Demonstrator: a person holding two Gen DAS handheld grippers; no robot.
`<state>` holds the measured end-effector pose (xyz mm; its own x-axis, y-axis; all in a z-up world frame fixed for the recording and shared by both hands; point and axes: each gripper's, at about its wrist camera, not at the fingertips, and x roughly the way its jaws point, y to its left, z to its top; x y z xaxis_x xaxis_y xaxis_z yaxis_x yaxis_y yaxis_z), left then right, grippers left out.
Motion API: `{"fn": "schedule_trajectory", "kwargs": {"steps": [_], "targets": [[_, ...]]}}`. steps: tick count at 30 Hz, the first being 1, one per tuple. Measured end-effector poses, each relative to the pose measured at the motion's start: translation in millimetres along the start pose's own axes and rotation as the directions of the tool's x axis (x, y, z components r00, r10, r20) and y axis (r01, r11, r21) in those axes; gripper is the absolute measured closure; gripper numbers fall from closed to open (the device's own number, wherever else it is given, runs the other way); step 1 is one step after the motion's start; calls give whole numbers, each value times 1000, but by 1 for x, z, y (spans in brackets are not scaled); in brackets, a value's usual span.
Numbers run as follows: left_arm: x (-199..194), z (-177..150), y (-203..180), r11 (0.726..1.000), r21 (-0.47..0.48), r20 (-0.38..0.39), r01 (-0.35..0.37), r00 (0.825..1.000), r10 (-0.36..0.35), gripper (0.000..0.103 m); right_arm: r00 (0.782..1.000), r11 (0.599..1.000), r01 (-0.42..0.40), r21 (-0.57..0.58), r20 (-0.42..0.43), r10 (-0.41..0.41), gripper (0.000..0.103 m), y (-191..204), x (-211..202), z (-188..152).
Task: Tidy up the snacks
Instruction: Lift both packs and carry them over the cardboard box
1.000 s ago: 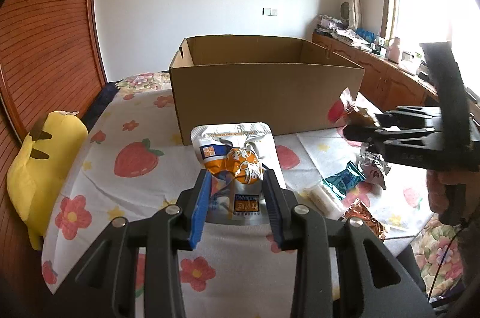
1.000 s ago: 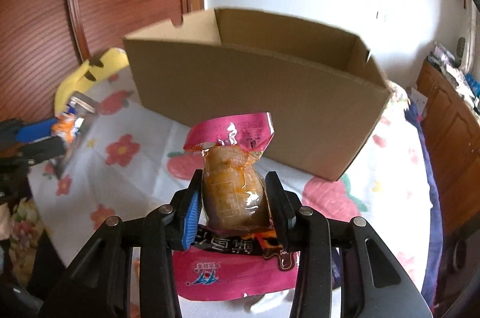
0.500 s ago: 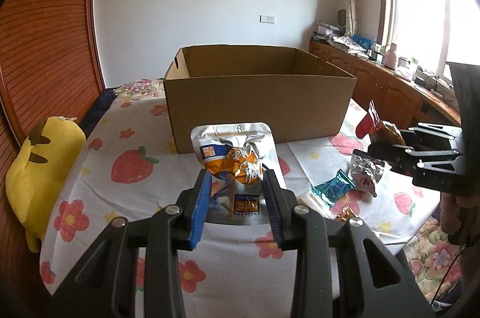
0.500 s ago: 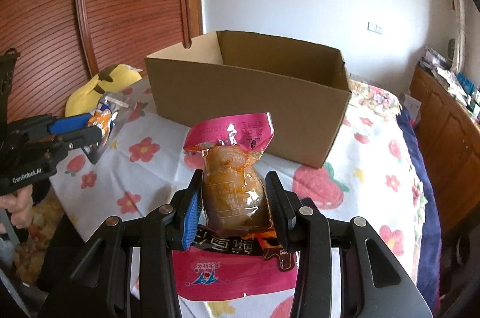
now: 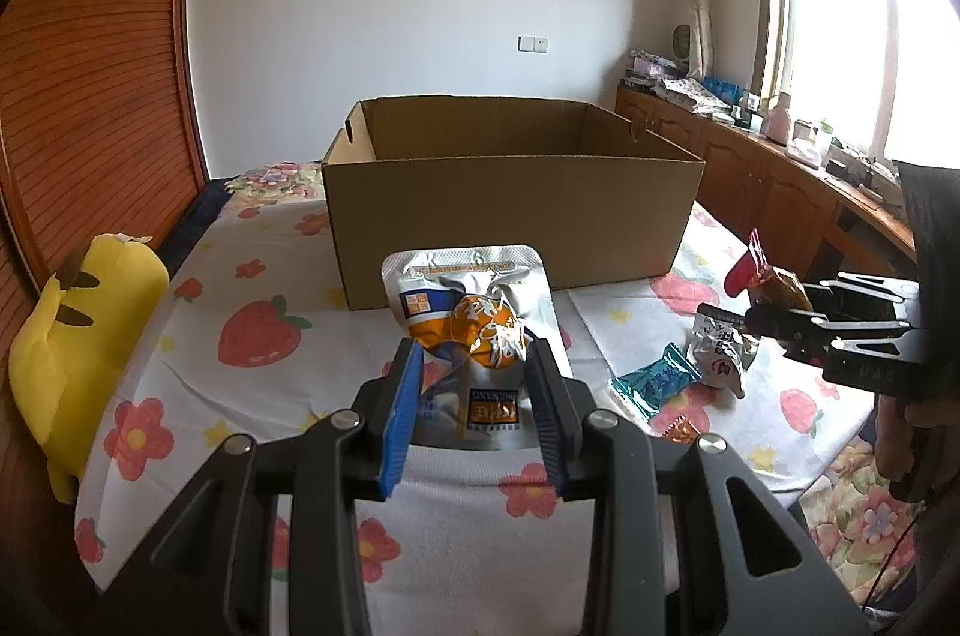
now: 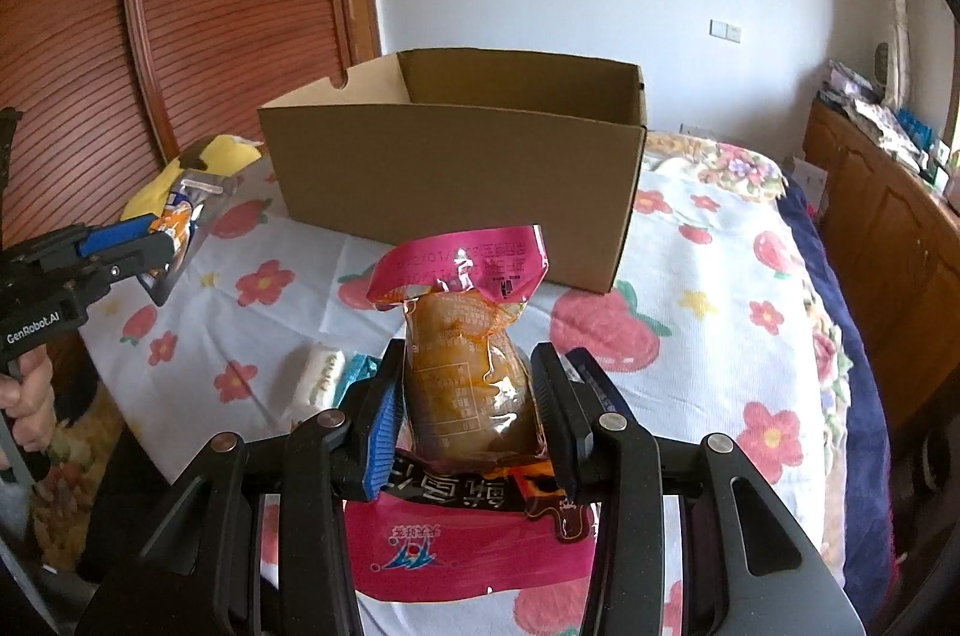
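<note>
I am holding a silver pouch [image 5: 474, 330] clamped in my left tool [image 5: 474, 384] and a pink-topped packet [image 6: 465, 336] clamped in my right tool [image 6: 465, 396], both raised above the surface [image 5: 252, 336], short of the cardboard box [image 5: 510, 210] at the far side. Risk: both packets are slick and pinched low, so they may be slipping or snagging the near wall. The box interior is hidden; contents cannot be confirmed. Loose snacks [image 5: 654, 378] are lying at right.

flowered bedsheet [image 5: 252, 318], cardboard box [image 5: 510, 228], yellow plush [image 5: 78, 330], teal wrapper [image 5: 654, 381], silver packet [image 5: 720, 354], white roll [image 6: 321, 375]
</note>
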<state>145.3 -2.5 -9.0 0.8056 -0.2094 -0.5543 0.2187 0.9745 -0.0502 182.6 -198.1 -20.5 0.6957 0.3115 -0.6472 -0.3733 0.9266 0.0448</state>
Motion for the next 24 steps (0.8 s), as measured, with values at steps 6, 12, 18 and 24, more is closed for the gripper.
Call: {"fn": "schedule_trajectory", "kwargs": {"steps": [6, 12, 18, 24], "targets": [[1, 1, 2, 1000, -17, 13, 1, 1000, -1, 69, 1000, 1000, -2, 18, 0, 2, 62, -5, 1, -3], [4, 8, 4, 1000, -26, 28, 9, 1000, -8, 69, 1000, 1000, -4, 28, 0, 4, 62, -10, 3, -3], [10, 31, 4, 1000, -8, 57, 22, 998, -22, 69, 1000, 1000, -6, 19, 26, 6, 62, -13, -1, 12], [19, 68, 5, 999, 18, 109, 31, 994, -33, 69, 996, 1000, -3, -21, 89, 5, 62, -14, -9, 51]]}}
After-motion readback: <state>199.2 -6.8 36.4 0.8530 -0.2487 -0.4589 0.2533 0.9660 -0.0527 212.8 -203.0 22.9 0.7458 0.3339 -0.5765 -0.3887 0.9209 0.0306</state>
